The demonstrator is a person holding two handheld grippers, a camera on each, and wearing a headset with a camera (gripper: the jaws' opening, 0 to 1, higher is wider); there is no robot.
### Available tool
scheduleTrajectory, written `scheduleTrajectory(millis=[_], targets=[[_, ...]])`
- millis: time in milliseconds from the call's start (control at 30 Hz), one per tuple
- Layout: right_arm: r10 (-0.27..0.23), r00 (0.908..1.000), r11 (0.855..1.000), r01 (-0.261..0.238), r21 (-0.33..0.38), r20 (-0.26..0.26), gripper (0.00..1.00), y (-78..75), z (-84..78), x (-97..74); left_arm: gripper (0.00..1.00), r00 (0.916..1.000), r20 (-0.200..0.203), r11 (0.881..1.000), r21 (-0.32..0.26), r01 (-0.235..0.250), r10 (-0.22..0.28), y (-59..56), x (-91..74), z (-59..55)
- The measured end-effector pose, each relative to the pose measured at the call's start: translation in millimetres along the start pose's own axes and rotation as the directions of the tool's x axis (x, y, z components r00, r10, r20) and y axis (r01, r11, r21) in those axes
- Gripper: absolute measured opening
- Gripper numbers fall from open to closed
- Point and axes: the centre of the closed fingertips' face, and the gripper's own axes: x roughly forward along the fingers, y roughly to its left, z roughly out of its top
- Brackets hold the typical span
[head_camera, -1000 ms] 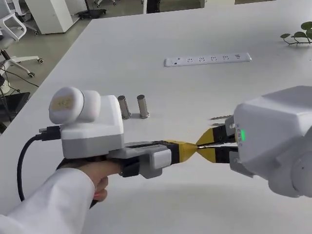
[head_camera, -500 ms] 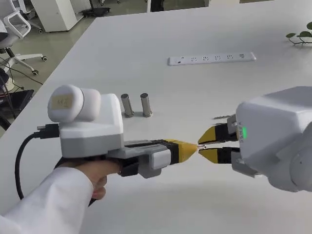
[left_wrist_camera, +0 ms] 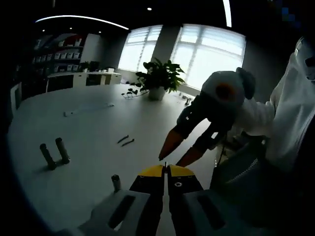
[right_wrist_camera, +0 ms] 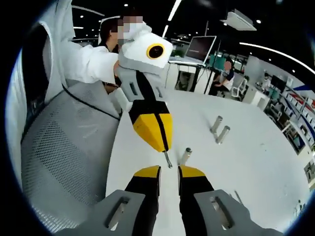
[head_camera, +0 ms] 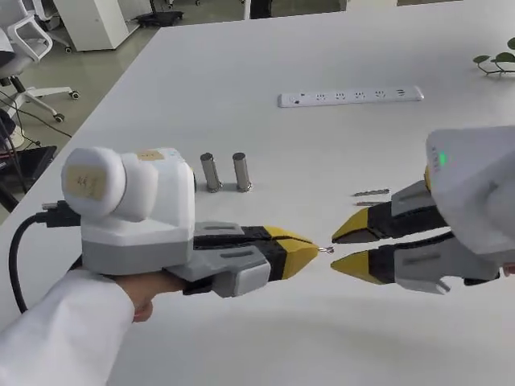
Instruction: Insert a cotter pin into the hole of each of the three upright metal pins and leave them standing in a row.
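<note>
Just released and spread the right gripper [head_camera: 336, 253]; now pinching, probably, 1 cotter pin [right_wrist_camera: 168, 159] with left gripper [head_camera: 311, 248]. Ready for inserting.

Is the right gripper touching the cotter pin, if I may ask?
Apart. The right gripper view shows the cotter pin clear of both open jaws of the right gripper.

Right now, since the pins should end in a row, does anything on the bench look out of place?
One metal pin stands alone, well apart from the other two, which stand side by side. Nothing looks tipped or damaged.
</note>
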Motion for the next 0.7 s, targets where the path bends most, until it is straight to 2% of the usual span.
scheduleTrajectory(millis=[67, 167, 300, 400, 567, 700], targets=[[0.02, 0.9998, 1.0, -0.02, 0.022, 0.007, 0.1, 2.8, 0.3, 0.2, 0.0, 0.9997, -0.011, 0.999, 0.047, 0.021, -0.02, -3.5, -1.5, -1.1], [0.039, 0.9992, 0.998, -0.04, 0.042, 0.012, 0.09, 2.3, -2.1, 2.3, 0.0, 0.9991, -0.001, 0.991, 0.126, 0.042, -0.042, -8.0, -3.1, 1.6], [0.074, 0.9971, 0.996, -0.075, 0.055, 0.02, 0.07, 11.1, -0.9, 4.7, 0.0, 0.9987, -0.015, 0.986, 0.158, 0.05, -0.048, -9.2, -3.6, -0.4], [0.088, 0.9959, 0.995, -0.089, 0.054, 0.019, 0.0, 15.1, -1.5, 5.9, 0.0, 0.9978, -0.032, 0.98, 0.19, 0.063, -0.058, -10.5, -3.0, -3.7], [0.117, 0.9931, 0.992, -0.117, 0.044, 0.01, 0.0, 22.8, -3.2, 6.6, 0.0, 0.9955, -0.055, 0.969, 0.229, 0.088, -0.077, -13.7, -2.2, -8.0], [0.143, 0.9896, 0.989, -0.143, 0.023, -0.011, 0.0, 29.6, -5.6, 6.7, 0.0, 0.992, -0.085, 0.957, 0.269, 0.113, -0.093, -15.7, -1.1, -14.3]])
